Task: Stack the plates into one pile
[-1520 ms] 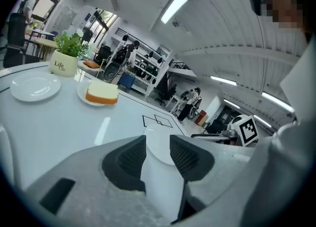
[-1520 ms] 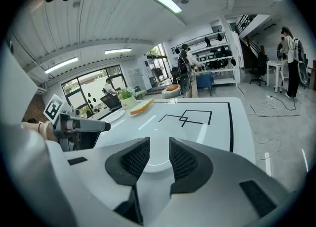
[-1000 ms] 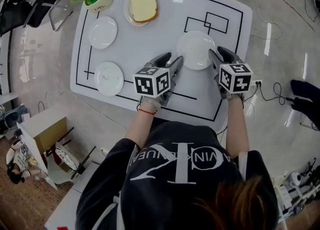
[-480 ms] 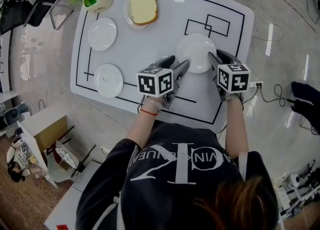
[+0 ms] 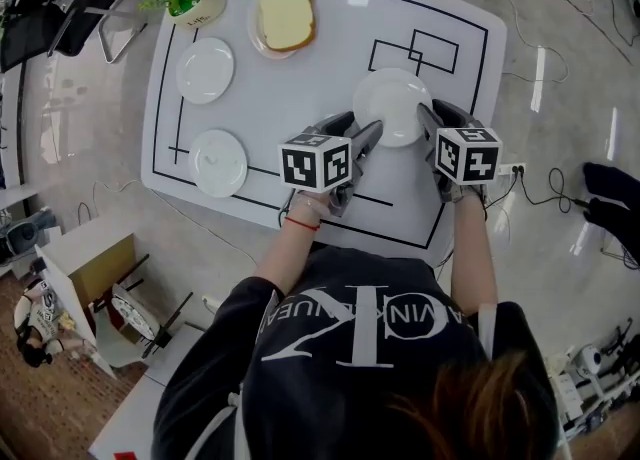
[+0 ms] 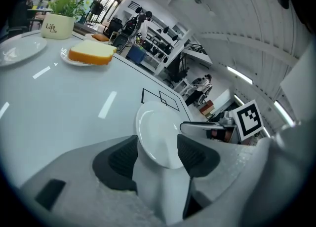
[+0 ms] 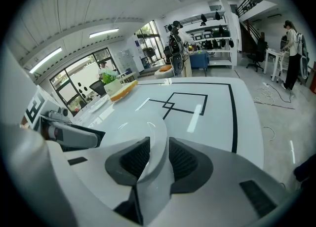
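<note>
White plate (image 5: 392, 105) sits right of centre on the table (image 5: 300, 88), flat, one gripper at each side of its near rim. Left gripper (image 6: 158, 156): jaws wide apart and have just been opening. The plate rim is between the pads but neither pad presses on it. Right gripper (image 7: 158, 159): jaws have just been closing and the rim fills the gap, so the pads look clamped on it. Far-left plate (image 5: 205, 69) and near-left plate (image 5: 219, 160) lie well apart from this one, not stacked yet.

Risks, judged:
- Only one side is gripped. A lift now would hang the plate from the right rim, and it would likely tip or swing down on the left.
- The glazed rim looks slick. A thin edge pinch may slip, and the plate would drop back on the table.
- If the left jaws shut off-line they could shove the plate sideways and twist it in the right grip.
- The carry to the left plates is long, so there is a lot of time to lose the hold.
- A tilted set-down could chip a rim or leave the pile off-centre.
</note>
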The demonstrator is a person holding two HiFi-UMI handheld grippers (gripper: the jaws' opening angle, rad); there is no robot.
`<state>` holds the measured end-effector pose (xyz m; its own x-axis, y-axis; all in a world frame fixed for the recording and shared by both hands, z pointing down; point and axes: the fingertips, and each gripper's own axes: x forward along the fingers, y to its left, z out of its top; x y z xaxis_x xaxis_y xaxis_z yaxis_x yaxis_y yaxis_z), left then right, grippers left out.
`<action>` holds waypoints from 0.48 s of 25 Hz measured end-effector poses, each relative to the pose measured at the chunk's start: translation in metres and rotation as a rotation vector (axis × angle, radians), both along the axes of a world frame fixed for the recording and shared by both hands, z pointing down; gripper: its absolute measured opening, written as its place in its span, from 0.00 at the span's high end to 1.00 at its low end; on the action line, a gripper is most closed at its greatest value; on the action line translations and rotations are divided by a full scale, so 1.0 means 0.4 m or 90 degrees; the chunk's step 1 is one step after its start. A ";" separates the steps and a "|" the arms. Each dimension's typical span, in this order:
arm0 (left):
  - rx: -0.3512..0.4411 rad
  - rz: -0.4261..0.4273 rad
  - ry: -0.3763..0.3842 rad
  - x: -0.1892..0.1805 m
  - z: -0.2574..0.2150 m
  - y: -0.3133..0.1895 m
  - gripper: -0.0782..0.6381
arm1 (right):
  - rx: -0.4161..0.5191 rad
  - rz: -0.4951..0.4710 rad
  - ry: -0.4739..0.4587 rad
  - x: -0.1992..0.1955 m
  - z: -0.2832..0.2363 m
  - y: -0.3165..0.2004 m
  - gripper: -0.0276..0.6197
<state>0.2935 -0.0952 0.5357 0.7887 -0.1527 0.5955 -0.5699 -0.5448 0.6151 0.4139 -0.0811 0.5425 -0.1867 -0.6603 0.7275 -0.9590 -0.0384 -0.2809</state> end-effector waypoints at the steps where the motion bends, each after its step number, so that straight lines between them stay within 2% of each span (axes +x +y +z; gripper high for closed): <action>1: -0.010 -0.012 0.001 -0.001 0.002 -0.004 0.54 | 0.000 0.002 -0.001 0.002 0.000 -0.001 0.77; 6: -0.058 -0.072 -0.001 -0.014 0.015 -0.020 0.69 | 0.006 0.008 0.003 0.001 0.000 0.005 0.81; 12: -0.051 -0.087 -0.020 -0.052 0.018 -0.014 0.77 | 0.038 0.043 -0.043 -0.017 -0.022 0.014 0.85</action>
